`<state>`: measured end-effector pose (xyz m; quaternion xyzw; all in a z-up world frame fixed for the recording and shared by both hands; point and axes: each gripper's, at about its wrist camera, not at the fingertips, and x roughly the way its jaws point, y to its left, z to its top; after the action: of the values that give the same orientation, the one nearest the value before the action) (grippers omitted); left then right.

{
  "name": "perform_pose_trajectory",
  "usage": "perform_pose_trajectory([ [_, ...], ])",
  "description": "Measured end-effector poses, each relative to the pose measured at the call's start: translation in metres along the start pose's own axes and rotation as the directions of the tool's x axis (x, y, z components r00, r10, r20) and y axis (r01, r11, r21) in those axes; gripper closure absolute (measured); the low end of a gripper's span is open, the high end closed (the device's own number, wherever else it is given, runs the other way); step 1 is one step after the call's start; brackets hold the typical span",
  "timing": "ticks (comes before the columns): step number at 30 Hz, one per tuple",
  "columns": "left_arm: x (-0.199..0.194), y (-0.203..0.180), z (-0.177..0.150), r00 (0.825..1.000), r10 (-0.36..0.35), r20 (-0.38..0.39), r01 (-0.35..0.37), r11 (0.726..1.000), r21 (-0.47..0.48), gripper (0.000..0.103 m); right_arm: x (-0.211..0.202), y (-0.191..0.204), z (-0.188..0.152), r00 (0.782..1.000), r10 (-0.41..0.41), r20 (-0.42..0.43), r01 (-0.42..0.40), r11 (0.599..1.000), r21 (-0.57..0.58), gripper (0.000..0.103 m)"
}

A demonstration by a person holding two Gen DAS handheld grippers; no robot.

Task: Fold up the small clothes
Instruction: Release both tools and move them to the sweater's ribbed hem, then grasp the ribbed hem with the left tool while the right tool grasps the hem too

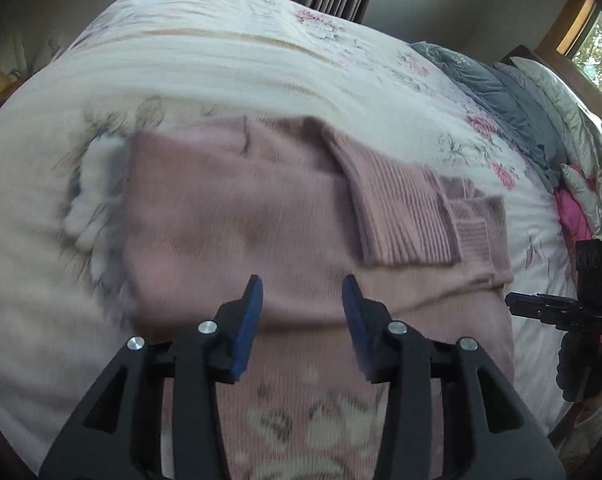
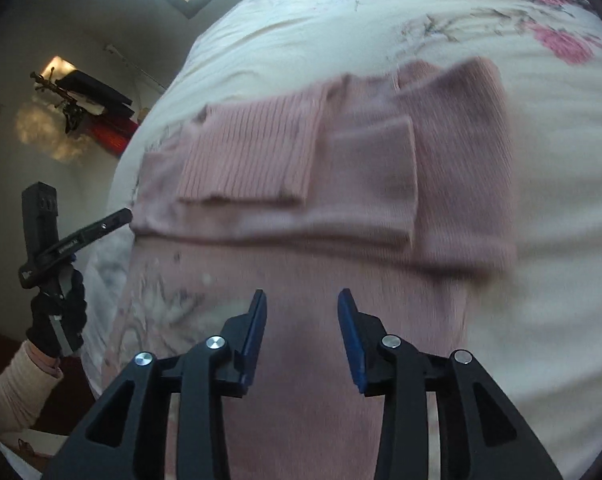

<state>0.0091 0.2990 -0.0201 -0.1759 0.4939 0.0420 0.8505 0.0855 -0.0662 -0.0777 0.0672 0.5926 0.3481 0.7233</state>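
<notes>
While both grippers hover over the pink sweater, jaws gape empty

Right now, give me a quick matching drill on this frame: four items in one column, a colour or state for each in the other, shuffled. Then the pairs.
Column 1
1. sweater
2. ribbed cuff
3. bedspread
4. left gripper

Column 2
A. white with pink flowers
B. folded across the sweater body
C. open, nothing between the fingers
D. pink, lying flat on the bed

Pairs: 1-D, 2-B, 3-A, 4-C
</notes>
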Motion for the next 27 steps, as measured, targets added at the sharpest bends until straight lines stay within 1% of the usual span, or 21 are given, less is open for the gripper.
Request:
perform_pose_trajectory([
  [2,-0.014,0.009,-0.036,0.997,0.071,-0.034,-0.071,0.997,-0.018,0.061,-0.004,-0.003,-0.037,0.999,-0.027,-0.03,0.028,0.999,0.017,0.064],
  [3,-0.02,0.014,-0.052,0.994,0.093,-0.05,-0.095,0.995,-0.029,0.06,-0.008,-0.005,-0.059,0.998,-0.04,-0.048,0.042,0.999,0.034,0.064],
  [5,-0.034,0.024,-0.081,0.989,0.123,-0.084,-0.128,0.99,-0.058,0.055,-0.014,-0.002,-0.091,0.997,-0.042,-0.067,0.047,0.997,0.068,0.064],
  [6,-0.041,0.03,-0.097,0.985,0.138,-0.104,-0.146,0.986,-0.079,0.055,-0.019,0.0,-0.108,0.997,-0.042,-0.067,0.048,0.995,0.088,0.064],
  [7,-0.048,0.035,-0.11,0.981,0.149,-0.121,-0.161,0.982,-0.097,0.054,-0.026,0.001,-0.125,0.997,-0.051,-0.063,0.057,0.993,0.101,0.064],
  [9,-0.062,0.048,-0.138,0.972,0.165,-0.165,-0.188,0.972,-0.14,0.054,-0.037,0.003,-0.153,0.994,-0.083,-0.069,0.091,0.987,0.13,0.059],
  [11,-0.074,0.057,-0.163,0.962,0.187,-0.199,-0.218,0.965,-0.148,0.052,-0.047,0.0,-0.175,0.992,-0.088,-0.086,0.102,0.98,0.171,0.057],
  [13,-0.085,0.063,-0.183,0.96,0.172,-0.22,-0.211,0.963,-0.168,0.048,-0.054,-0.002,-0.199,0.988,-0.097,-0.118,0.119,0.973,0.2,0.057],
  [14,-0.09,0.063,-0.192,0.961,0.163,-0.224,-0.206,0.961,-0.184,0.048,-0.055,-0.005,-0.207,0.986,-0.104,-0.132,0.13,0.97,0.206,0.056],
  [16,-0.097,0.062,-0.207,0.957,0.165,-0.24,-0.21,0.962,-0.175,0.048,-0.059,-0.007,-0.221,0.981,-0.109,-0.158,0.144,0.964,0.225,0.056],
  [20,-0.109,0.059,-0.233,0.952,0.17,-0.256,-0.22,0.959,-0.181,0.048,-0.06,-0.006,-0.239,0.98,-0.087,-0.179,0.131,0.959,0.251,0.053],
  [22,-0.111,0.06,-0.245,0.954,0.147,-0.261,-0.204,0.956,-0.209,0.048,-0.057,-0.006,-0.245,0.979,-0.074,-0.187,0.122,0.959,0.257,0.053],
  [24,-0.11,0.06,-0.253,0.958,0.107,-0.267,-0.172,0.957,-0.233,0.048,-0.053,-0.005,-0.248,0.978,-0.067,-0.197,0.116,0.961,0.251,0.053],
  [27,-0.107,0.057,-0.258,0.961,0.06,-0.27,-0.13,0.959,-0.25,0.048,-0.046,-0.003,-0.252,0.977,-0.046,-0.21,0.1,0.962,0.254,0.053],
])
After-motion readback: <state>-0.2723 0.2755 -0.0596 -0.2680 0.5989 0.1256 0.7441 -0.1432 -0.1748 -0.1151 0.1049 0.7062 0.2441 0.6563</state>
